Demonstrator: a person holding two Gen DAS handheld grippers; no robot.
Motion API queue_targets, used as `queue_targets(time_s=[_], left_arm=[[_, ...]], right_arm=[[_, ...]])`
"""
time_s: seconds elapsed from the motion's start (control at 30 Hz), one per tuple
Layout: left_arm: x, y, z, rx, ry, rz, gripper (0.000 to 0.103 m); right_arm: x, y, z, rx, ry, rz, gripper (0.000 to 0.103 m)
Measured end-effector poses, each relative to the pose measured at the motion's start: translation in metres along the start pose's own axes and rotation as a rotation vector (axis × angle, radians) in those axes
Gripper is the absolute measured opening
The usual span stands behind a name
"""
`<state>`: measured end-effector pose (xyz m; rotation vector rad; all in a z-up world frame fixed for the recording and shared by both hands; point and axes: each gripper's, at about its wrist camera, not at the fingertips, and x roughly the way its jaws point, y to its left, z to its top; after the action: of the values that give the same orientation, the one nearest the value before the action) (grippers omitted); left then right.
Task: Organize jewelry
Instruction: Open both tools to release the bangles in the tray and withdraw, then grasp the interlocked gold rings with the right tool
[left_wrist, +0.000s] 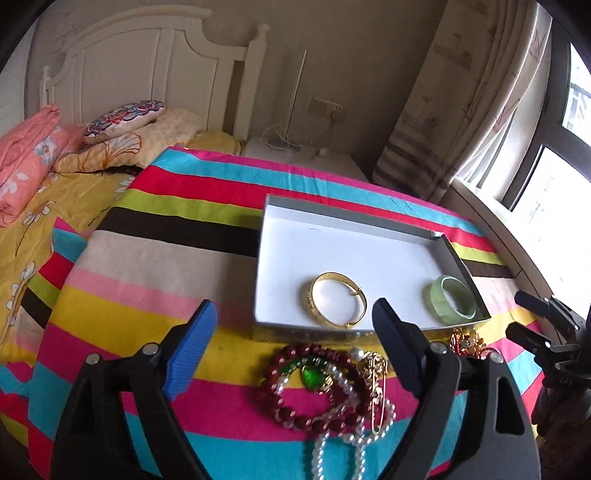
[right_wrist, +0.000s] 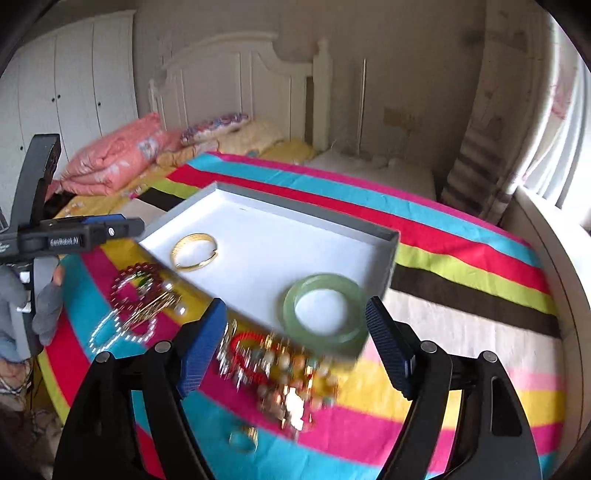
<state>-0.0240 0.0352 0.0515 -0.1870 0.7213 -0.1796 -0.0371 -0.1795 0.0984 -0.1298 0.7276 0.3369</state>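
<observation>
The fingers (left_wrist: 201, 343) of both grippers stood spread and empty. The gold bangle (left_wrist: 338, 304) and green bangle (right_wrist: 325, 312) already lay in the tray (left_wrist: 332, 221), probably sorted, while beads (left_wrist: 314, 387) waited on the bed at six o'clock.

Gold bangle (left_wrist: 338, 300) and green bangle (left_wrist: 453, 300) lie flat in white tray (left_wrist: 295, 243).

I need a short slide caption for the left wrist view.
Open left hand-held gripper above beads; gold bangle and jade bangle in tray.
</observation>
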Motion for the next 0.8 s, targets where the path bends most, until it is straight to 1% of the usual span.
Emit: queue_targets(time_s=[0.03, 0.1, 0.17, 0.23, 0.27, 0.3, 0.33, 0.37, 0.43, 0.57, 0.7, 0.73, 0.8], left_arm=[[-0.005, 0.004, -0.004, -0.007, -0.011, -0.002, 0.088], [-0.014, 0.013, -0.020, -0.027, -0.029, -0.012, 0.089], [-0.014, 0.022, -0.033, -0.050, -0.021, -0.041, 0.090], [-0.009, 0.030, -0.037, -0.075, 0.002, -0.068, 0.090], [-0.014, 0.032, -0.037, -0.083, -0.019, -0.089, 0.091], [-0.016, 0.031, -0.038, -0.085, -0.028, -0.093, 0.094], [-0.014, 0.032, -0.038, -0.085, -0.023, -0.096, 0.095], [-0.010, 0.031, -0.037, -0.082, -0.013, -0.100, 0.095], [-0.004, 0.029, -0.036, -0.079, 0.011, -0.123, 0.095], [-0.003, 0.025, -0.037, -0.059, 0.011, -0.151, 0.095], [-0.002, 0.020, -0.037, -0.041, 0.015, -0.164, 0.095], [-0.001, 0.020, -0.037, -0.039, 0.018, -0.163, 0.095], [-0.001, 0.022, -0.036, -0.042, 0.020, -0.165, 0.095]], right_arm=[[-0.007, -0.001, -0.009, 0.016, -0.010, 0.013, 0.072], [-0.012, -0.006, -0.026, 0.054, -0.007, 0.065, 0.069], [-0.010, -0.007, -0.037, 0.058, 0.008, 0.071, 0.067], [-0.006, -0.006, -0.045, 0.042, 0.042, 0.066, 0.063], [-0.003, -0.006, -0.045, 0.034, 0.052, 0.065, 0.060], [0.000, -0.003, -0.043, 0.026, 0.058, 0.072, 0.057], [0.002, 0.000, -0.043, 0.014, 0.062, 0.075, 0.052], [0.005, 0.003, -0.042, -0.003, 0.074, 0.071, 0.050], [0.010, 0.007, -0.043, -0.026, 0.102, 0.081, 0.048], [0.009, 0.010, -0.047, -0.054, 0.097, 0.107, 0.046], [0.012, 0.007, -0.048, -0.063, 0.125, 0.102, 0.042], [0.012, 0.007, -0.049, -0.070, 0.127, 0.108, 0.039], [0.011, 0.009, -0.051, -0.099, 0.133, 0.101, 0.025]])
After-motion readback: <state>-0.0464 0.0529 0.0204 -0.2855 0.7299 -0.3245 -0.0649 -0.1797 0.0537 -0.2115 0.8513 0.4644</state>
